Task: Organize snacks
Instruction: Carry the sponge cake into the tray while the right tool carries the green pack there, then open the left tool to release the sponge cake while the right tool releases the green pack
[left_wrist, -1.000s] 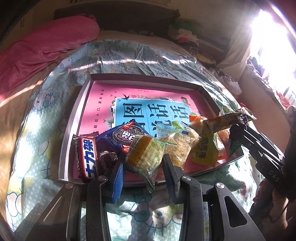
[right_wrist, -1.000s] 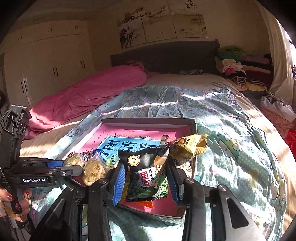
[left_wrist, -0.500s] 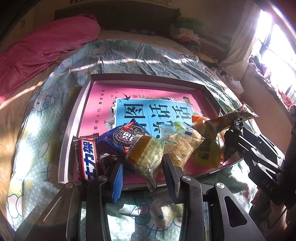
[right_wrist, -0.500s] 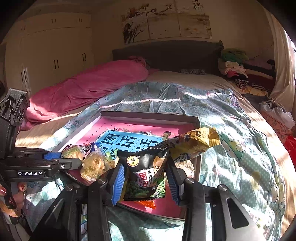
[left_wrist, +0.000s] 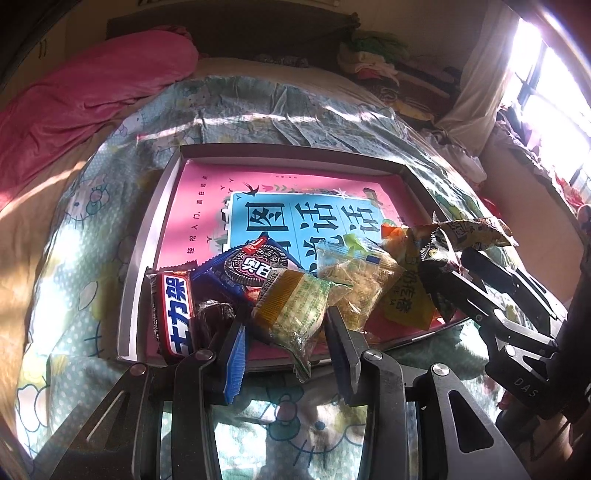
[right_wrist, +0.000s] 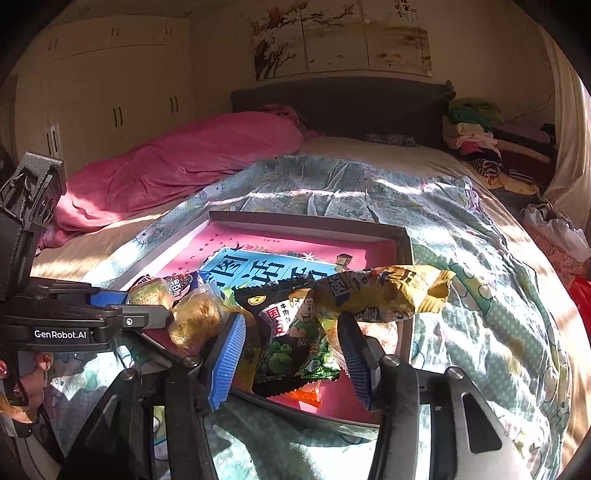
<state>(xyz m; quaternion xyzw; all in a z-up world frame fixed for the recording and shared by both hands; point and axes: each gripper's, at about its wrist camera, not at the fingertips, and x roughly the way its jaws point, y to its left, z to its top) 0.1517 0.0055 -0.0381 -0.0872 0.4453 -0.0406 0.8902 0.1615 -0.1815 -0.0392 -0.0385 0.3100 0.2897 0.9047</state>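
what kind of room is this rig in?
A bedroom, almost surely: the snack tray sits on a bed with a dark headboard, a pink duvet and wardrobes behind.

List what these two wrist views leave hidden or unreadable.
- Left wrist view: the book cover's near edge, buried under snack packets.
- Left wrist view: window, washed out by glare.
- Right wrist view: whether the right hand-held gripper pinches the black packet; the packet hides the contact.
- Right wrist view: wall scroll writing, too small.
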